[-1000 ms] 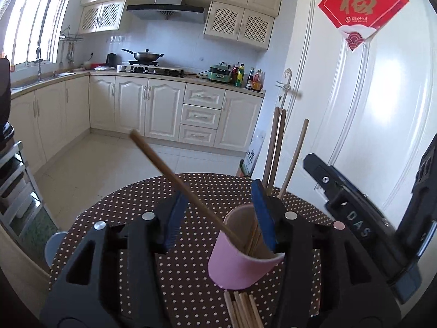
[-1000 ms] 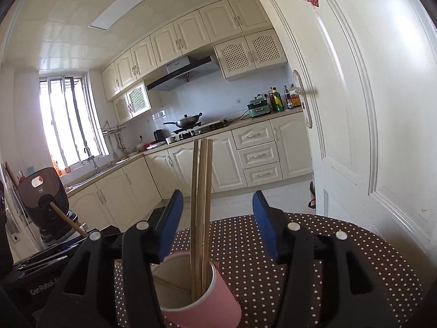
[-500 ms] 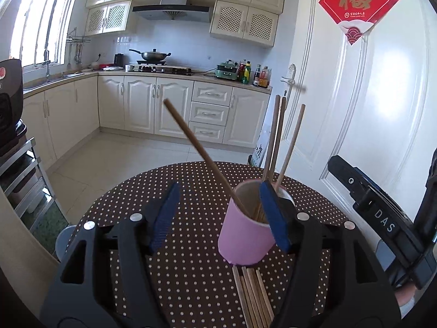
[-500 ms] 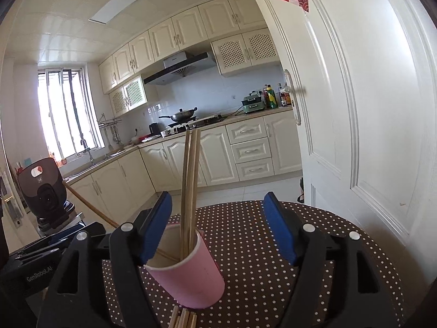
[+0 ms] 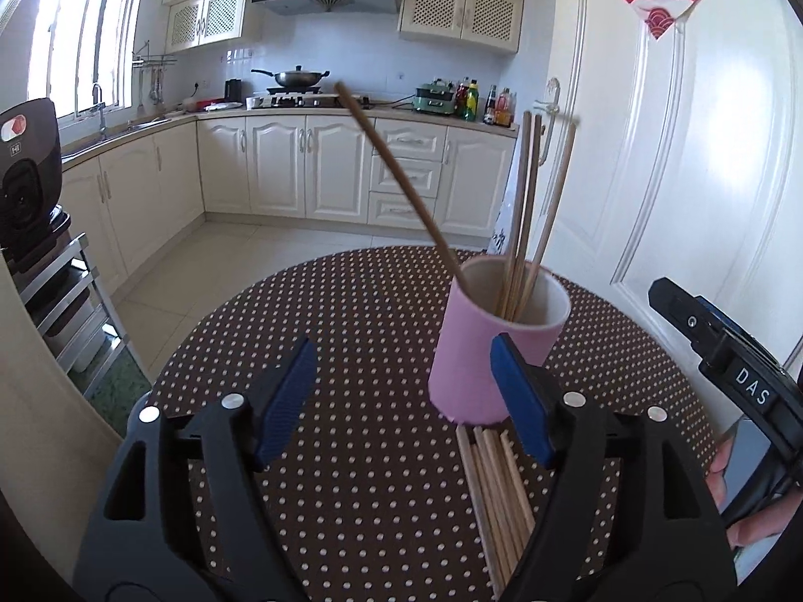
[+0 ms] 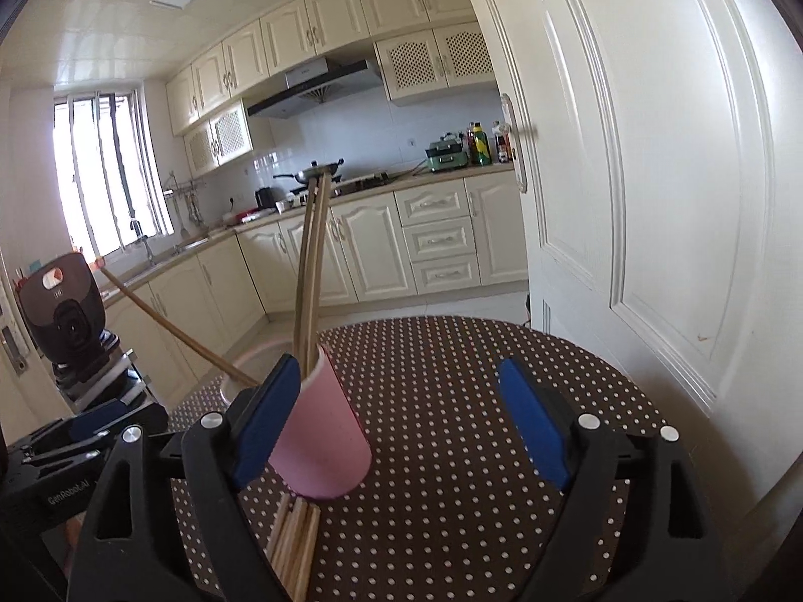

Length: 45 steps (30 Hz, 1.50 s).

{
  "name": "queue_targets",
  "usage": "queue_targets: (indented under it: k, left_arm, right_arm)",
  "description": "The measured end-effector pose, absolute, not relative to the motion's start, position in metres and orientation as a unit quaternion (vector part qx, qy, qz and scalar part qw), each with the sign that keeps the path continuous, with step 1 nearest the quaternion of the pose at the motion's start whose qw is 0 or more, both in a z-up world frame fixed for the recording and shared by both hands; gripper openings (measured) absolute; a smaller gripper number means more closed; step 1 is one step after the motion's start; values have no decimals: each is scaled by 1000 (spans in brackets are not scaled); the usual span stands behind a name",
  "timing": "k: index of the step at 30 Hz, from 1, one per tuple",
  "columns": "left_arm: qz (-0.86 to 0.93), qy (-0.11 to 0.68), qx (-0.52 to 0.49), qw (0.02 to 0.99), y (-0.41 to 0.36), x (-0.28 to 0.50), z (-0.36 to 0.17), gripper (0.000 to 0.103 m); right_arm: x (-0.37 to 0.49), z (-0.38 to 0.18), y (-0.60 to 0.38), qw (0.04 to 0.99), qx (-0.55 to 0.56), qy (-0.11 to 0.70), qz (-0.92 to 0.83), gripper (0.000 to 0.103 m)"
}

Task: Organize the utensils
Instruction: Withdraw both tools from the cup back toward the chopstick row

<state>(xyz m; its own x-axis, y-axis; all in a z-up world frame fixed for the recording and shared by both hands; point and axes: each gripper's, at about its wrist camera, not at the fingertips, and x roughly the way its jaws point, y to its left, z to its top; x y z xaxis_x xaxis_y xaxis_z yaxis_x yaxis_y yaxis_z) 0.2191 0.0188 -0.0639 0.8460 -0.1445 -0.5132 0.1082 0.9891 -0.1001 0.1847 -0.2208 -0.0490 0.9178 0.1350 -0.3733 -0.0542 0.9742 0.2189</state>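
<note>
The left gripper (image 5: 404, 399) is hovering over the brown polka-dot tablecloth (image 5: 361, 311) of a round table, its blue-padded jaws standing wide and still opening, with only bare cloth between them. Just ahead of its right finger a pink cup (image 5: 494, 346) is standing upright, apart from the pad. One chopstick (image 5: 396, 183) is leaning out of the cup toward the left, above and beyond the jaw gap, while three more chopsticks (image 5: 524, 210) are rising nearly upright from the cup. A bundle of loose chopsticks (image 5: 494, 491) is lying flat on the cloth, tucked beside and partly under the right finger, just in front of the cup.

Farther right, the right gripper (image 6: 404, 421) is also spreading, its jaws wide and gripping nothing. From its own view the pink cup (image 6: 326, 441) is sitting just beyond its left finger, partly hidden by it, and the loose bundle (image 6: 296, 537) is lying below that finger. Spotted cloth is filling the gap between the pads. At the left gripper's far right, fingers (image 5: 753, 532) of a hand are wrapping the other tool's handle.
</note>
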Motion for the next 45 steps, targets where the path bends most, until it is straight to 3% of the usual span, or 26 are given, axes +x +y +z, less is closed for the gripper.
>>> queue_targets:
  k: [22,45]
  left_arm:
    - [-36,349,-31,936,27,213,-108,75]
    - [-35,385,-36,922,44,197,-136,78]
  right_arm:
    - [194,-103,-205,920,60,377,85,80]
    - [191,-119,-147,899,-20,428,95,80]
